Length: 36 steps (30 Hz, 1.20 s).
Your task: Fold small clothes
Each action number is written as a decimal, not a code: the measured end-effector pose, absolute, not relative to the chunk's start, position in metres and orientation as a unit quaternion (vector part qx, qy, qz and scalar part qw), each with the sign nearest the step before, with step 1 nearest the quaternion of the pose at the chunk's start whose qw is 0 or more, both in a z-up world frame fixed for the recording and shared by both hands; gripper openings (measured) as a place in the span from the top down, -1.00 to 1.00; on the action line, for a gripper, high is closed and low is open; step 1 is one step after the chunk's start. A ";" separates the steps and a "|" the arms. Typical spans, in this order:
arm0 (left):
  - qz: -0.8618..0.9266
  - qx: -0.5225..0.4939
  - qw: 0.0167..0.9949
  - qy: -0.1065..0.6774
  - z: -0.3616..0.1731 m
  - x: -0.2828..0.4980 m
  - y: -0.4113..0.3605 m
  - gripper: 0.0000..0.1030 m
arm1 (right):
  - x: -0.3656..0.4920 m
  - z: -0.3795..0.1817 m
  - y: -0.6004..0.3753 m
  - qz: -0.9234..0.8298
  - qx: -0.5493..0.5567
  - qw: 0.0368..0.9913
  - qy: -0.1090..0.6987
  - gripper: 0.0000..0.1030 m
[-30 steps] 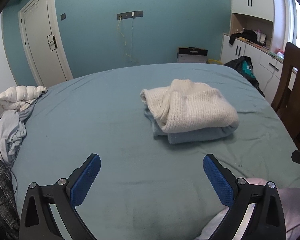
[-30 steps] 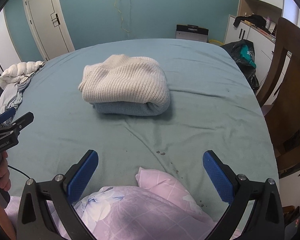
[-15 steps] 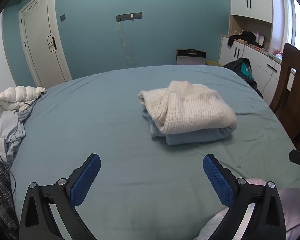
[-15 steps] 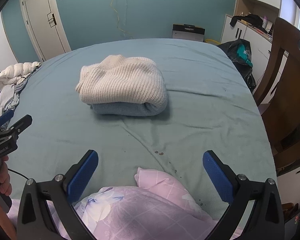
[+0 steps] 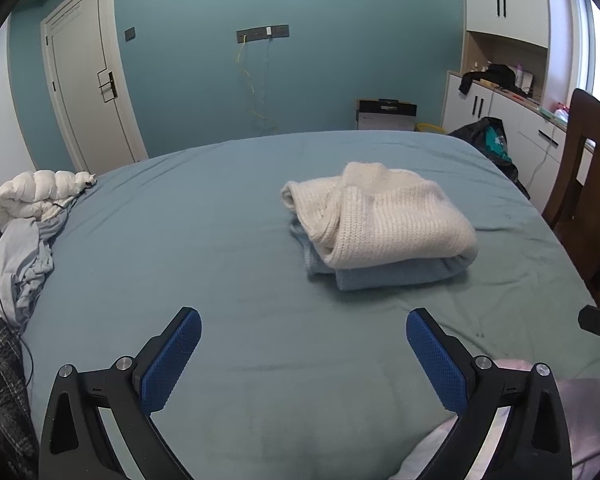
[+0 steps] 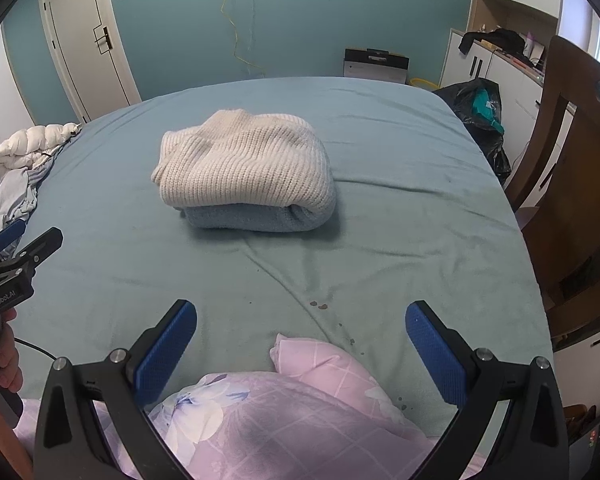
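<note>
Big teal bed (image 5: 204, 240) fills both views. Mid-bed there's a folded stack: cream knit sweater (image 6: 244, 164) sitting on top of a folded light blue garment (image 6: 244, 218). Pink floral quilt (image 6: 284, 412) bunched at the near edge. Left gripper (image 5: 303, 346) and right gripper (image 6: 301, 342) hang over the sheet, jaws spread wide, gripping nothing.

a home bedroom is shown: most of both views is filled by a bed (image 5: 236, 264) covered in a blue sheet. teal walls, a white door (image 5: 90, 92), white cupboards (image 6: 496, 68) and a wooden chair (image 6: 572, 184) are seen around it.
</note>
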<state>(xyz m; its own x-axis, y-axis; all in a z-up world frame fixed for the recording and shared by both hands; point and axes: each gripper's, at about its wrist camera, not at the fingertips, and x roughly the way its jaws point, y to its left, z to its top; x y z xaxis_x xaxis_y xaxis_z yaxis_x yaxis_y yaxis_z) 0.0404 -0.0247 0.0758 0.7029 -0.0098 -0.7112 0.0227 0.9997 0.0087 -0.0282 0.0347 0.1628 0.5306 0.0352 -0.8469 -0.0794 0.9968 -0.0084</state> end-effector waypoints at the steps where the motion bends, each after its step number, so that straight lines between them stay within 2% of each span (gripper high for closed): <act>1: -0.008 0.009 0.922 0.386 0.075 0.040 -0.025 -1.00 | -0.028 0.162 0.035 0.032 -0.024 0.874 0.485 -0.98; 36: -0.015 0.009 0.911 0.412 0.061 0.047 -0.032 -1.00 | -0.029 0.156 0.042 0.027 -0.034 0.872 0.488 -0.98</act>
